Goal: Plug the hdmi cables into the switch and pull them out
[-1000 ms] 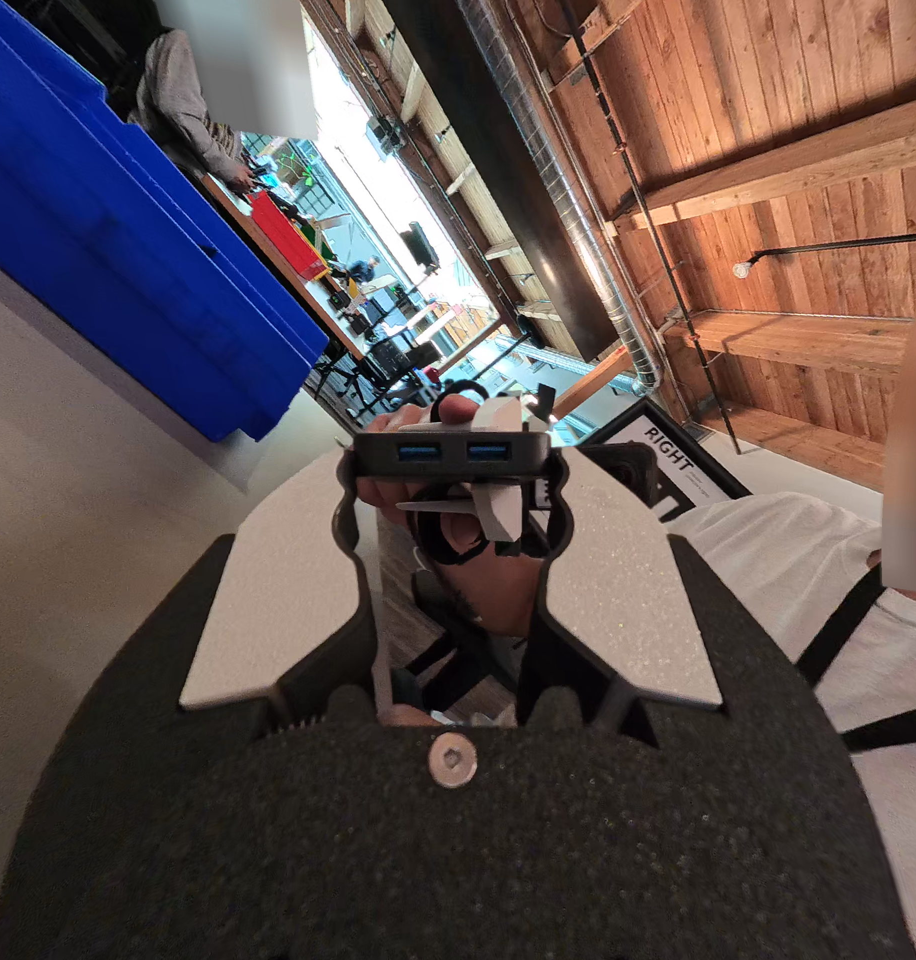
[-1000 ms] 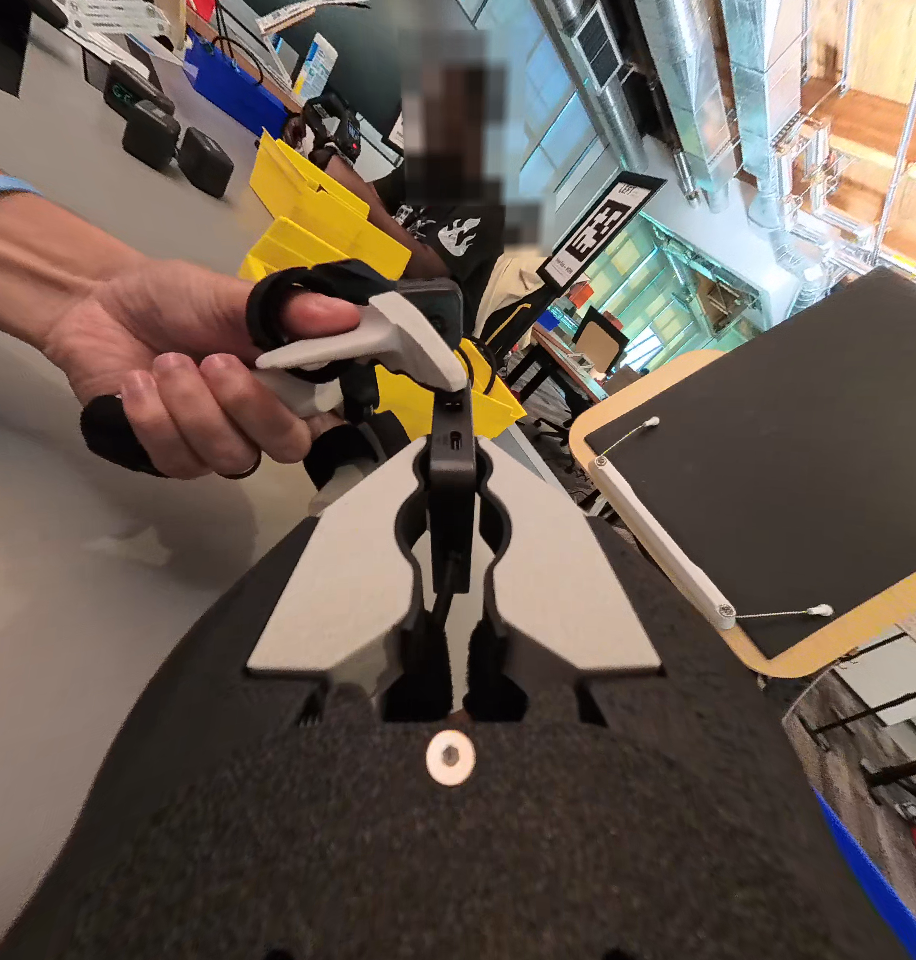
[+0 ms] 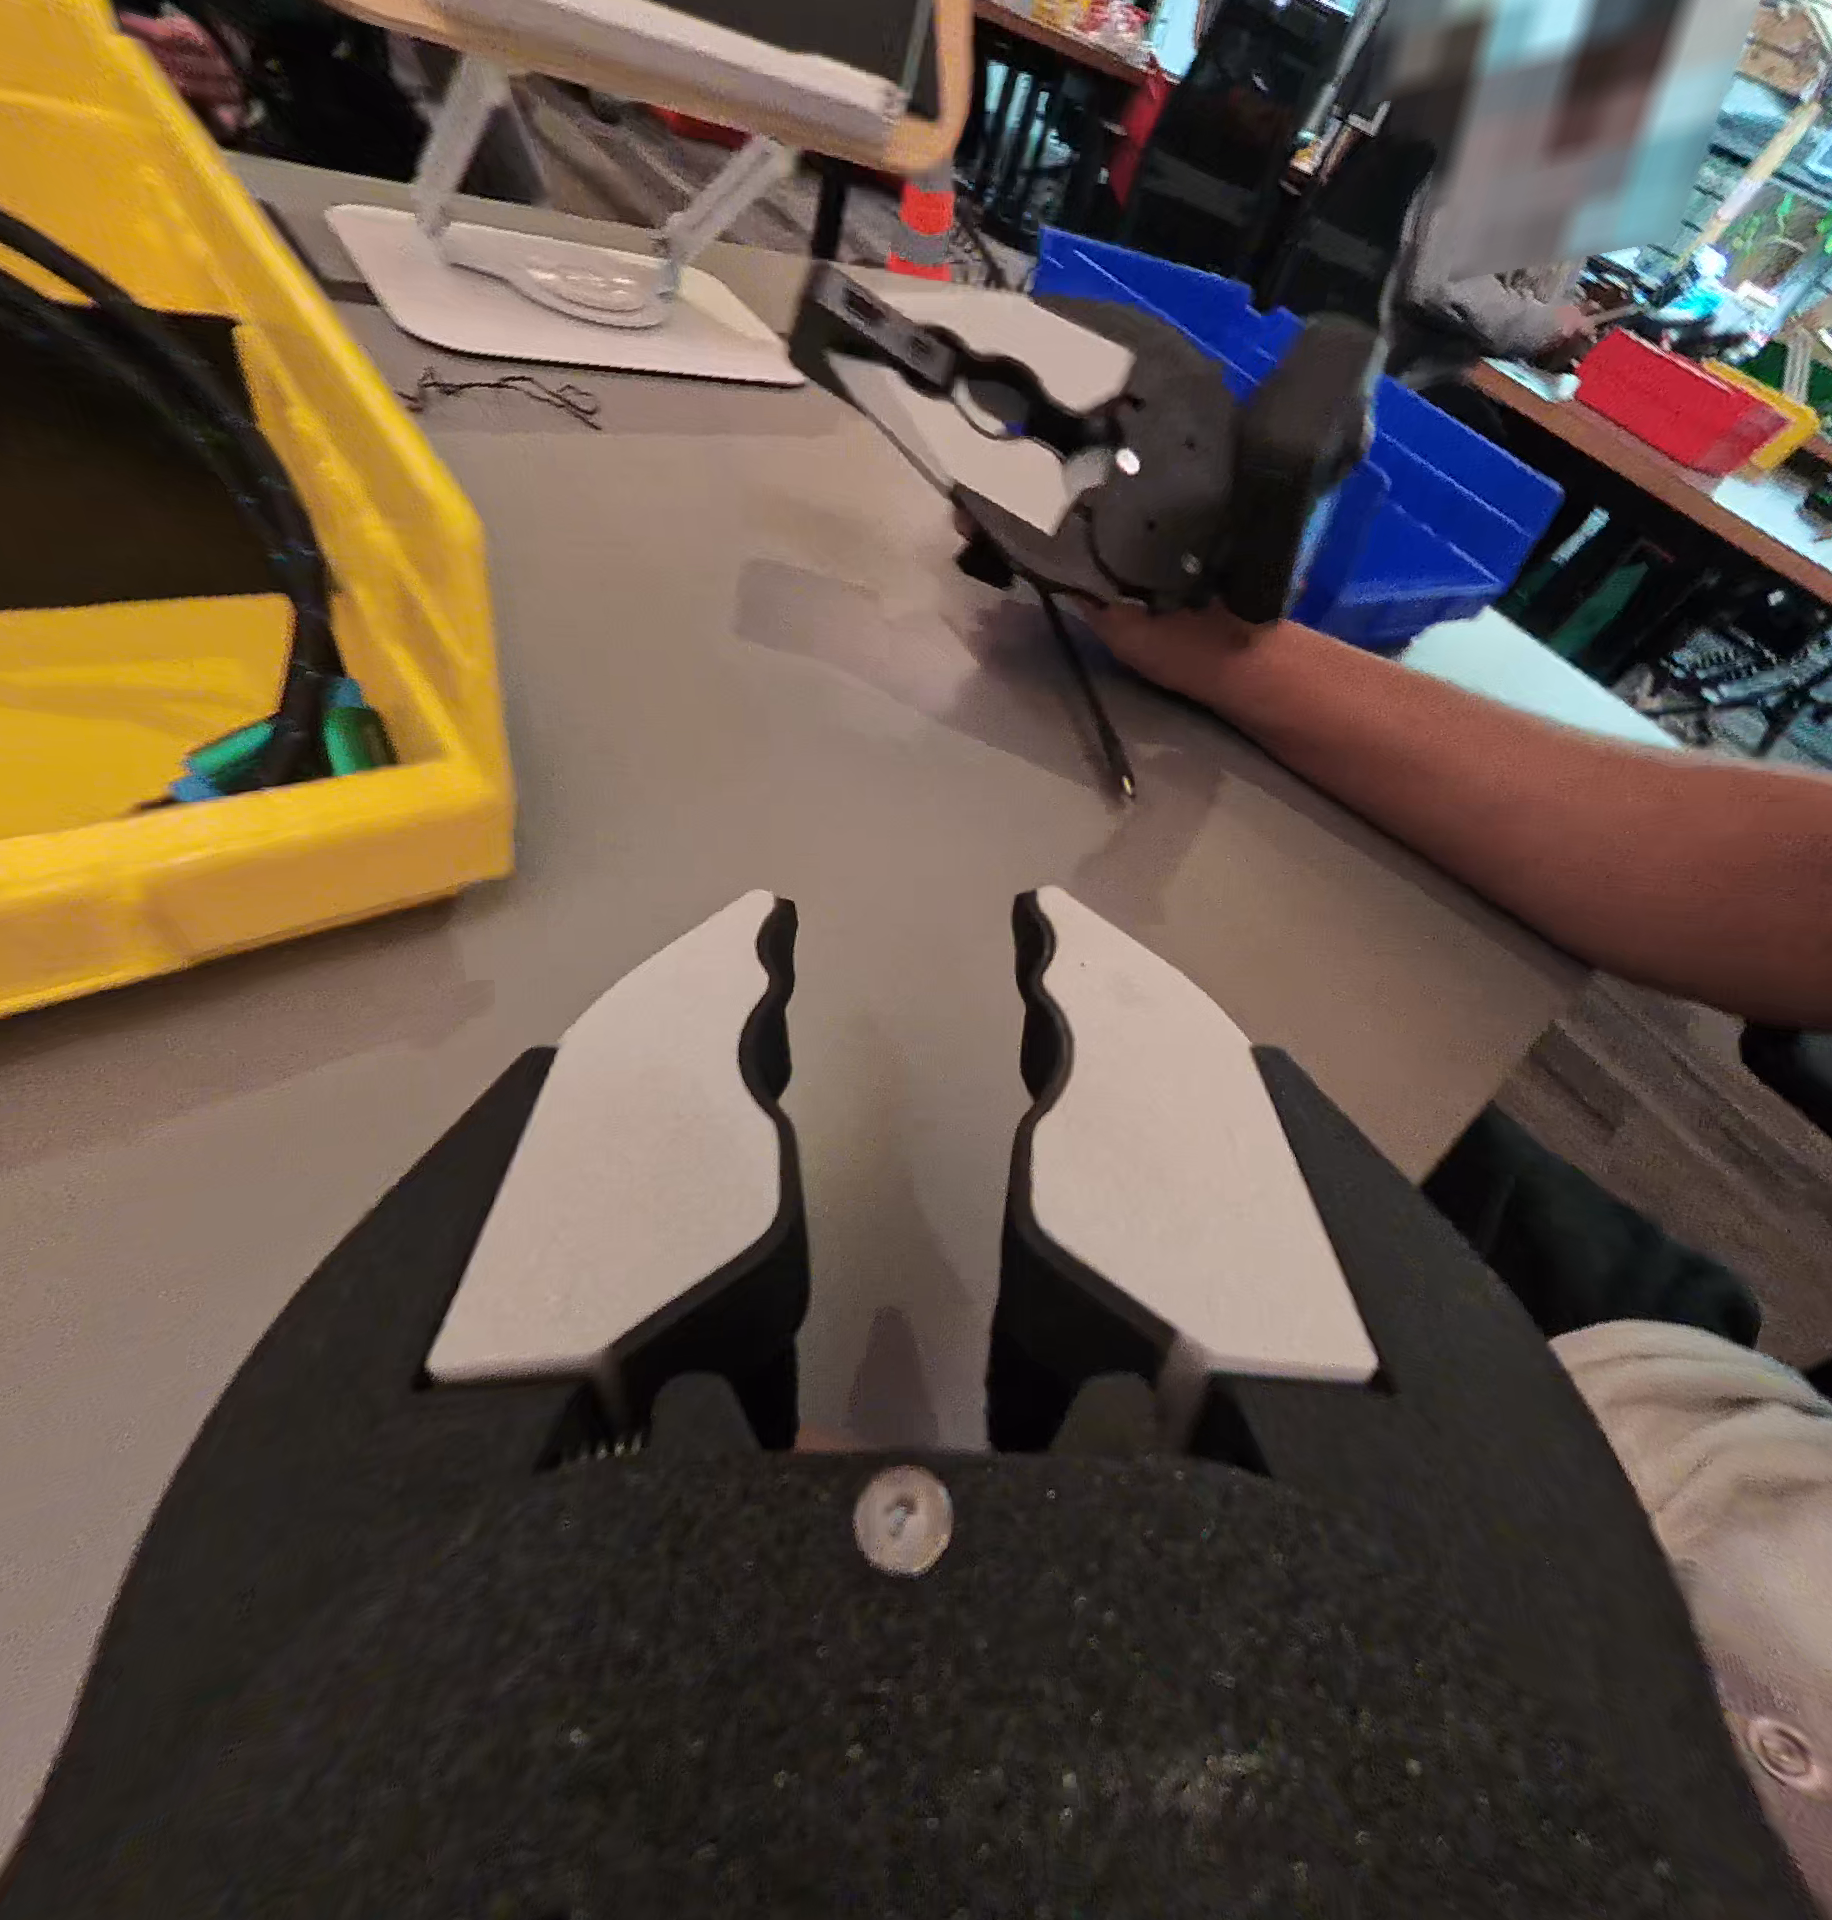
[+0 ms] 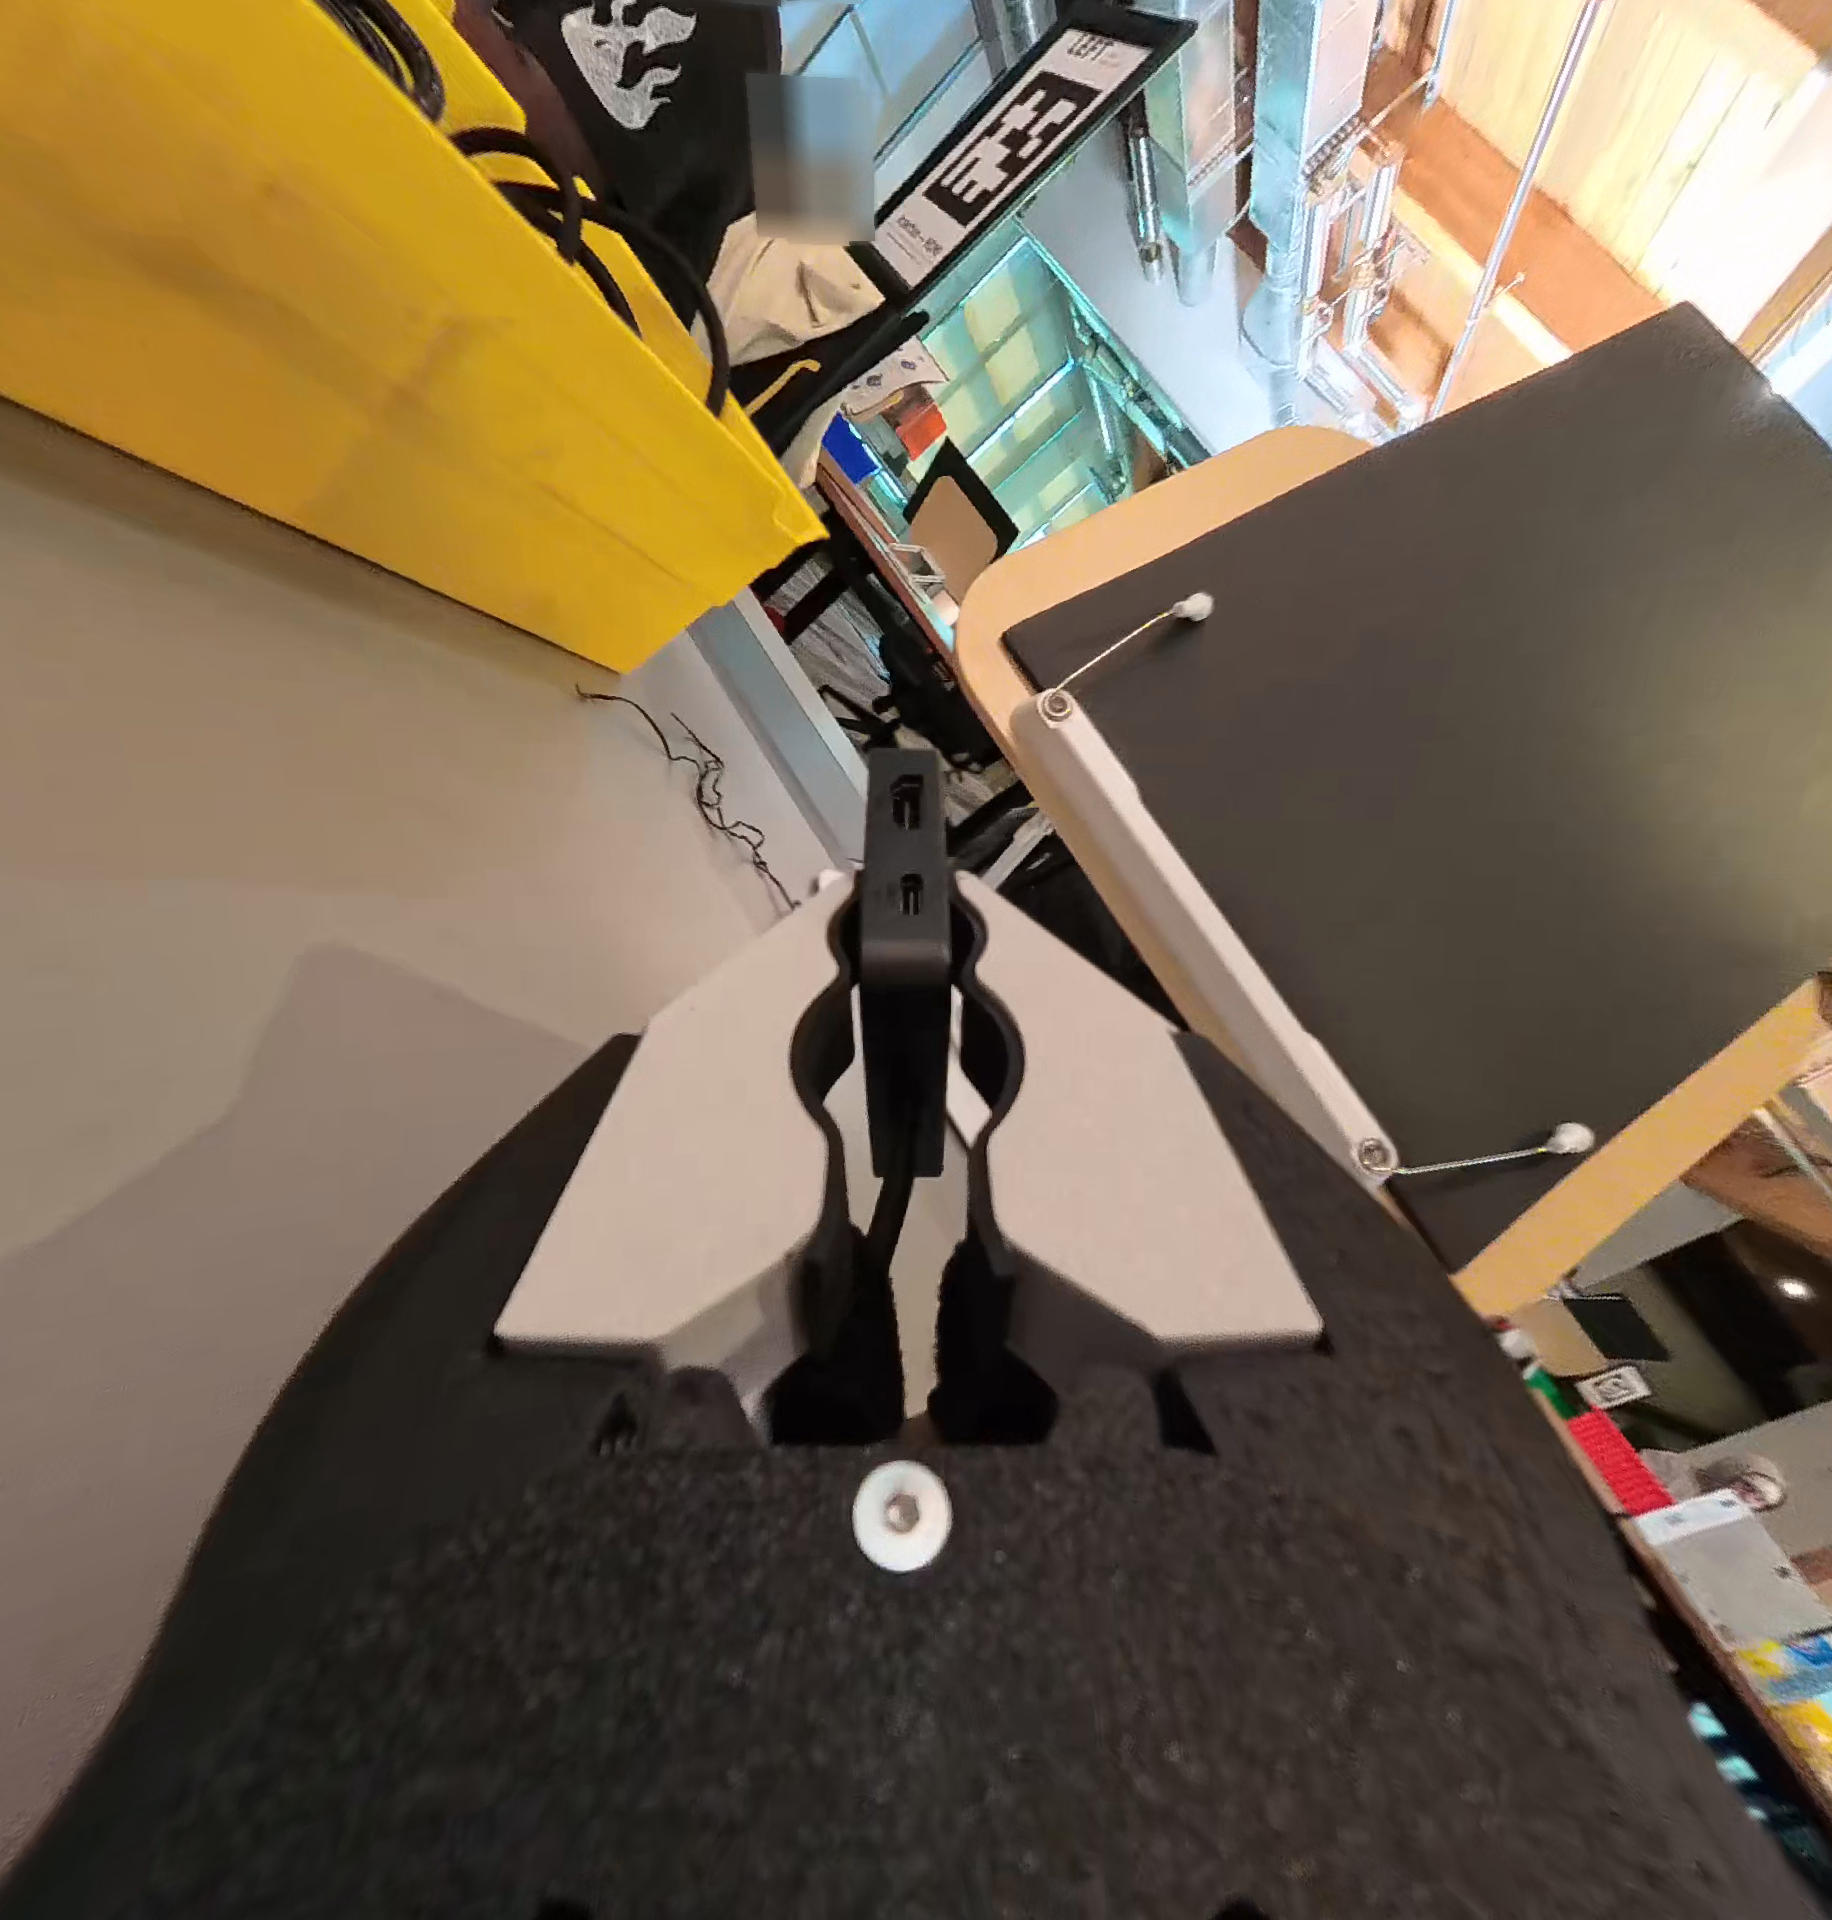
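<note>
Grey table [image 3: 683, 644], yellow bin [image 3: 216, 873] at left, white stand base [image 3: 579, 301] at back, thread scrap [image 3: 507, 395] nr it

The yellow bin [image 3: 216, 852] runs off the left edge, its coiled cables [image 3: 268, 540] half hidden by the wall. The switch [image 4: 904, 935] has its lower end buried between the right gripper [image 4: 899, 904] fingers. Background shelves are too blurred to read.

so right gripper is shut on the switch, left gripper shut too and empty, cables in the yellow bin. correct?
Not quite: the left gripper is open, not shut, as the left wrist view shows. It is empty. The right gripper is shut on the switch, and the cables lie in the yellow bin.
</note>
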Available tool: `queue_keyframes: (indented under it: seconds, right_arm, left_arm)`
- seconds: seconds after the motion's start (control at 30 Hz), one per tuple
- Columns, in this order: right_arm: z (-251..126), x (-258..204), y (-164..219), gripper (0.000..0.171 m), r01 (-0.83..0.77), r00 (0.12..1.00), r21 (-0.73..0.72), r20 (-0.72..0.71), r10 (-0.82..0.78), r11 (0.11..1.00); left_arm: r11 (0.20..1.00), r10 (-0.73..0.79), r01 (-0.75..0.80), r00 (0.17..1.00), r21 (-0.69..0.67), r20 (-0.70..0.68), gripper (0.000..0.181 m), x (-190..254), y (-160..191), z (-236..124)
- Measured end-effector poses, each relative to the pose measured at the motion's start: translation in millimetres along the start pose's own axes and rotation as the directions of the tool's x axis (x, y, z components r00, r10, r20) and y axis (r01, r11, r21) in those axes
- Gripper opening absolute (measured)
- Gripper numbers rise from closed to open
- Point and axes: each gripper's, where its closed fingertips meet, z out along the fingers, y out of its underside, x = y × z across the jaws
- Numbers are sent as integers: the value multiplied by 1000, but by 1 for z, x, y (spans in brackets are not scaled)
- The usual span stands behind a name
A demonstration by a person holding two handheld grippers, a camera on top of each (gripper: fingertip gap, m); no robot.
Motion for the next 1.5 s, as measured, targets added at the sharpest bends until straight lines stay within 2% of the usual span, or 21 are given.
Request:
queue_keyframes:
  seconds: [0.07, 0.13, 0.2, 0.27, 0.33, 0.47, 0.6, 0.67, 0.8, 0.97, 1.13, 1.2, 1.27, 1.33, 1.4, 1.5]
  right_arm:
    - [1, -4, 0, 12, 16, 1000, 0, 16, -16, 1000]
    - [0, -8, -3, 12, 26, 999, 21, 34, -26, 999]
    - [-1, -11, -3, 12, 39, 998, 28, 49, -40, 999]
    - [0, -14, -4, 12, 49, 997, 30, 62, -51, 998]
    - [0, -18, -3, 12, 58, 995, 25, 78, -59, 998]
    - [1, -23, -1, 12, 77, 992, 20, 95, -78, 997]
    - [0, -23, -1, 12, 72, 992, 21, 102, -74, 997]
    - [0, -24, -1, 12, 69, 992, 22, 108, -71, 997]
    - [1, -26, -1, 12, 66, 990, 25, 120, -68, 998]
    - [2, -26, 0, 12, 62, 990, 21, 122, -64, 998]
    - [1, -23, 0, 12, 49, 992, 21, 116, -51, 999]
    - [1, -17, 0, 12, 8, 995, 19, 101, -10, 1000]
    - [1, -8, 1, 12, -61, 995, 17, 83, 60, 998]
    - [1, 4, 3, 12, -143, 988, 19, 58, 141, 990]
    - [0, 14, 7, 12, -216, 976, 18, 40, 215, 976]
    - [0, 22, 11, 12, -278, 960, 16, 20, 278, 960]
  left_arm:
    - [1000, 8, -8, 1000, -14, 19, 41, -19, -20, 0]
    - [996, 81, -76, 987, -41, 138, 39, -53, -48, -2]
    - [984, 123, -93, 973, -151, 196, 38, -83, -67, 4]
    - [968, 78, -13, 965, -249, 251, 40, -112, -79, 19]
    - [969, 14, 59, 956, -240, 292, 39, -131, -97, 40]
    - [919, -116, 246, 916, -309, 383, 46, -161, -101, 84]
    - [873, -248, 390, 873, -292, 421, 42, -177, -97, 105]
    - [881, -239, 386, 862, -273, 446, 19, -185, -95, 104]
    - [890, -261, 380, 879, -253, 400, 11, -177, -92, 102]
    - [922, -227, 326, 893, -211, 388, 10, -170, -102, 88]
    - [979, -97, 151, 934, -135, 343, 9, -146, -132, 54]
    - [996, 32, -6, 956, -90, 291, 9, -122, -154, 37]
    - [968, 248, -227, 935, -109, 253, 9, -90, -167, 22]
    - [883, 467, -450, 873, -133, 140, 8, -44, -167, 15]
    - [761, 635, -625, 773, -173, -2, 7, 1, -147, 13]
    - [500, 811, -839, 541, -215, -225, 6, 56, -93, 13]
